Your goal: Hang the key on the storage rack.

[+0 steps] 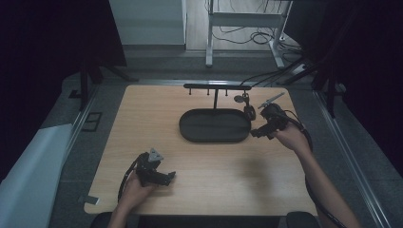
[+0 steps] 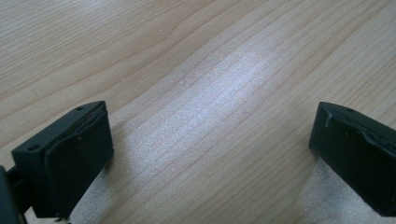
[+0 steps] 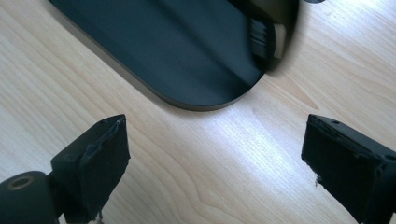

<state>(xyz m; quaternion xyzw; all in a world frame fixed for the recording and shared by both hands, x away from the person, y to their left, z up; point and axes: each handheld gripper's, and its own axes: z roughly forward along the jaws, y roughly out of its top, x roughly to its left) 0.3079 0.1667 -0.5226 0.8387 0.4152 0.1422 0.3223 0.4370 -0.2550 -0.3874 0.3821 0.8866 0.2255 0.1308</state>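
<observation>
The right gripper (image 1: 256, 132), jaws spread and empty, hovers by the right end of the black oval tray (image 1: 190, 130) mid-worktop, seemingly readying a reach, while the left gripper (image 1: 170, 176) idles gaping near the front edge.

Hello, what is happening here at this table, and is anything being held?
A person holds a two-jaw gripper in each hand over a wooden table. The left gripper is open above bare wood, holding nothing. The right gripper is open too, beside the right end of a dark oval tray under a hook stand with keys.
</observation>
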